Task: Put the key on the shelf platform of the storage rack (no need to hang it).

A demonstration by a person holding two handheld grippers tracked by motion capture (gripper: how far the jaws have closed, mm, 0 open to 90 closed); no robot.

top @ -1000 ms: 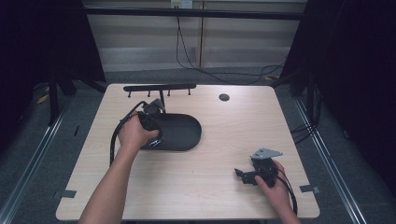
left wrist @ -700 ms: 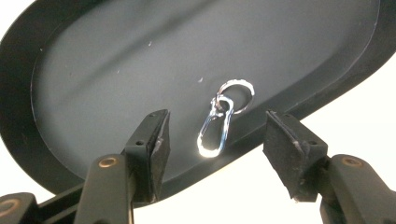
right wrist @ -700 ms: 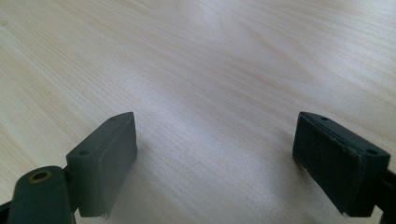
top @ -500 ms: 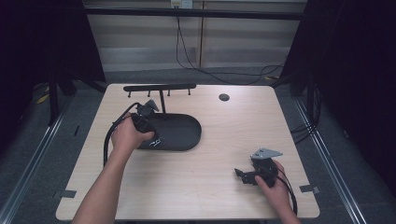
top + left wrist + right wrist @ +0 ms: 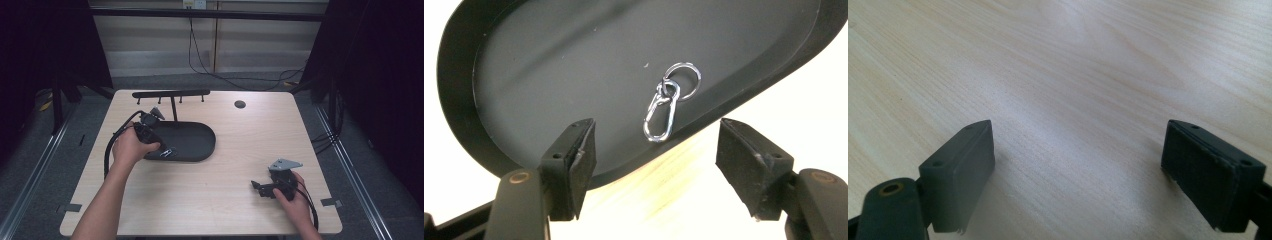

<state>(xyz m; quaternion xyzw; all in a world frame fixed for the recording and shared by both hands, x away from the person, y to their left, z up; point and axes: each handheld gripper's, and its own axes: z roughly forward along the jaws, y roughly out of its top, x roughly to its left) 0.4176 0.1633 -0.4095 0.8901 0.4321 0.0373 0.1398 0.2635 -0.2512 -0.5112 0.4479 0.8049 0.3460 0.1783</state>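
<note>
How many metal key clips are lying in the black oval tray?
1. A silver metal carabiner clip with a round ring lies inside the black oval tray, near its front rim, just ahead of the open left gripper.

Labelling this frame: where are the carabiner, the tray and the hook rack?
carabiner (image 5: 658, 116), left gripper view, its silver body.
tray (image 5: 197, 140), high view, its bare floor.
hook rack (image 5: 170, 93), high view, its top bar.

High view overlooks table (image 5: 210, 200), left gripper view close on tray (image 5: 469, 120), shared overhead.

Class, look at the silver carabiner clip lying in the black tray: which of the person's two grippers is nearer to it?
Left. The left gripper hangs open at the black tray's near edge, the carabiner clip just ahead of its jaws. The right gripper rests open on bare table, well away from the tray.
</note>
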